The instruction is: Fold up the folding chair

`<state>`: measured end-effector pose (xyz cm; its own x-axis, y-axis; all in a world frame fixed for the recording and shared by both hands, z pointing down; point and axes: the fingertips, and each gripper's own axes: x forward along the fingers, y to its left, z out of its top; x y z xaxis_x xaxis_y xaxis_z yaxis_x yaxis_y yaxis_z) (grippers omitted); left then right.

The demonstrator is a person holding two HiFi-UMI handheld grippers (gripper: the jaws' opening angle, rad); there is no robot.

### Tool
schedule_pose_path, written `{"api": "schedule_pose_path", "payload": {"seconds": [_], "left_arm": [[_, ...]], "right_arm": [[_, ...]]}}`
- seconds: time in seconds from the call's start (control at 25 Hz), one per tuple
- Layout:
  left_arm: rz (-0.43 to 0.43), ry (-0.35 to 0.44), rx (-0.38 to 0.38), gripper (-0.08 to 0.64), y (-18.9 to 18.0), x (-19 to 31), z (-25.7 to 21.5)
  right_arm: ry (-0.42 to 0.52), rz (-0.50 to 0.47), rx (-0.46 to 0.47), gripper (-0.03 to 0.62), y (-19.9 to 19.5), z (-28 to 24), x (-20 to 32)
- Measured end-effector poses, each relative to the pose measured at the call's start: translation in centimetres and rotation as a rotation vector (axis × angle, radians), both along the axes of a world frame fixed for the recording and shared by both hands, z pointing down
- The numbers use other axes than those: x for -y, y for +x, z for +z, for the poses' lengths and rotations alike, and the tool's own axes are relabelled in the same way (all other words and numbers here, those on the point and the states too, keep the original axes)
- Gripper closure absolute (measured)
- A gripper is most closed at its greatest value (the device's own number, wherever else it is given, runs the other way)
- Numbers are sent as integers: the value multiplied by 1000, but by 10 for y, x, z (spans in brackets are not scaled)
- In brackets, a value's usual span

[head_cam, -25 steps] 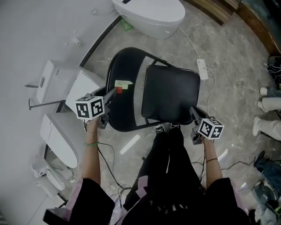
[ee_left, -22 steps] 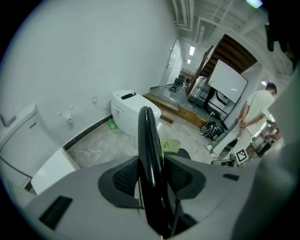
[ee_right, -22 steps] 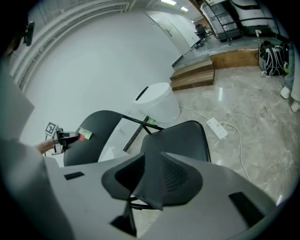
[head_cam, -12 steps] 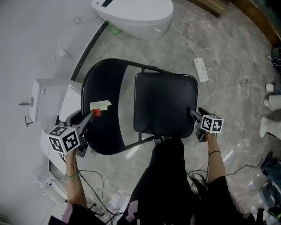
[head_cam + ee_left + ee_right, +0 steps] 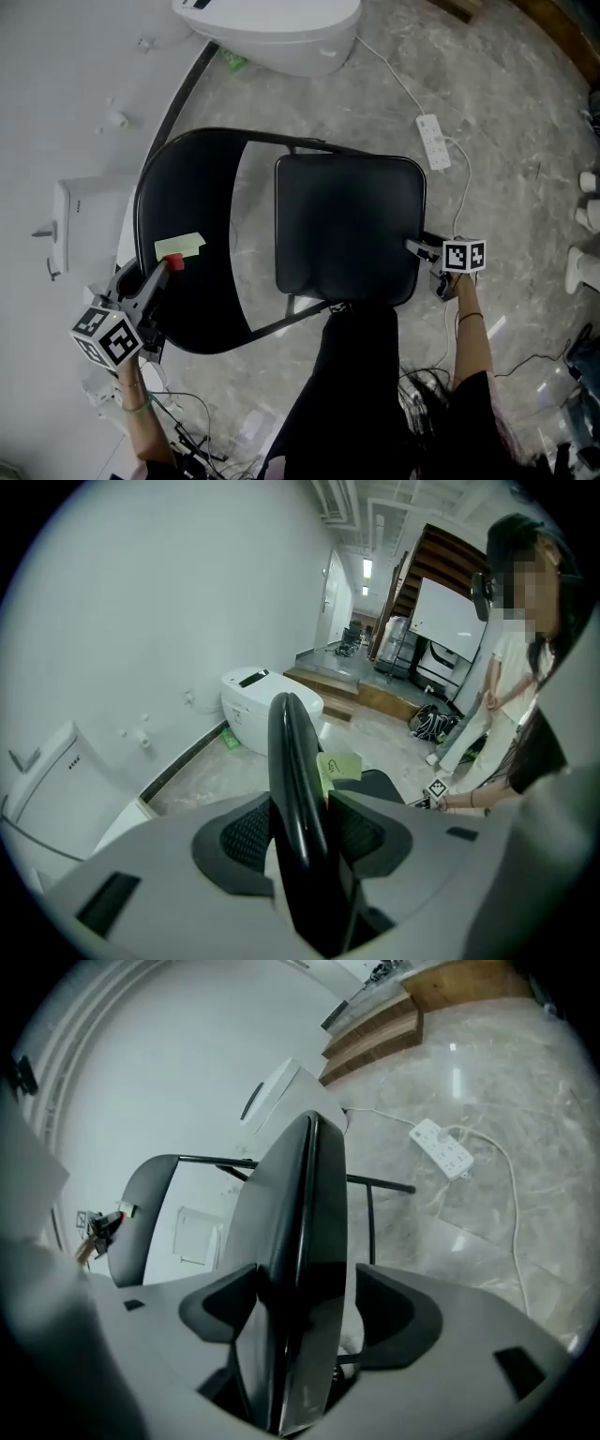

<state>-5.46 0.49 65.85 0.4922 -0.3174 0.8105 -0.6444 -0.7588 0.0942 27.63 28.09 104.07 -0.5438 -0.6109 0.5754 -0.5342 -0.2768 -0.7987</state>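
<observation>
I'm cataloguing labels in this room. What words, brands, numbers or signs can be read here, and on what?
No text is legible.
Pale green sticky note on the black folding chair's backrest: a handwritten mark, too blurred to read.
White plastic box by the wall: small dark print, too small to read.
Black-and-white marker cubes: square patterns only, no words.

Left gripper (image 5: 165, 272) on an outstretched left forearm (image 5: 139, 412), angled down, jaws clamped on the backrest (image 5: 183, 202) rim. Right gripper (image 5: 419, 247) on an extended right forearm (image 5: 473, 342); jaws just been opening, now wide, seat (image 5: 347, 225) edge between them, ungripped.
</observation>
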Motion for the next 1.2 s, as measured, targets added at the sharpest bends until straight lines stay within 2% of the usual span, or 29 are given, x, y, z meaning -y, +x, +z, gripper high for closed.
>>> {"api": "schedule_pose_path", "payload": {"seconds": [0.24, 0.36, 0.52, 0.64, 0.88, 1.08, 1.2], "left_arm": [[-18, -12, -12, 396, 0, -2, 1], [-14, -28, -29, 396, 0, 0, 3], [-31, -43, -54, 396, 0, 1, 5], [-42, -87, -111, 401, 4, -2, 1], [7, -118, -131, 408, 6, -5, -7], [22, -122, -143, 409, 21, -20, -60], [52, -142, -175, 410, 31, -27, -82]], "right_arm": [[95, -19, 211, 282, -14, 1, 14], [118, 40, 297, 284, -18, 1, 20], [94, 89, 229, 284, -14, 4, 23], [66, 79, 197, 284, -14, -4, 22], [44, 95, 88, 284, -15, -42, 24], [75, 118, 113, 299, -14, -119, 12], [99, 153, 134, 314, -24, -155, 7]]}}
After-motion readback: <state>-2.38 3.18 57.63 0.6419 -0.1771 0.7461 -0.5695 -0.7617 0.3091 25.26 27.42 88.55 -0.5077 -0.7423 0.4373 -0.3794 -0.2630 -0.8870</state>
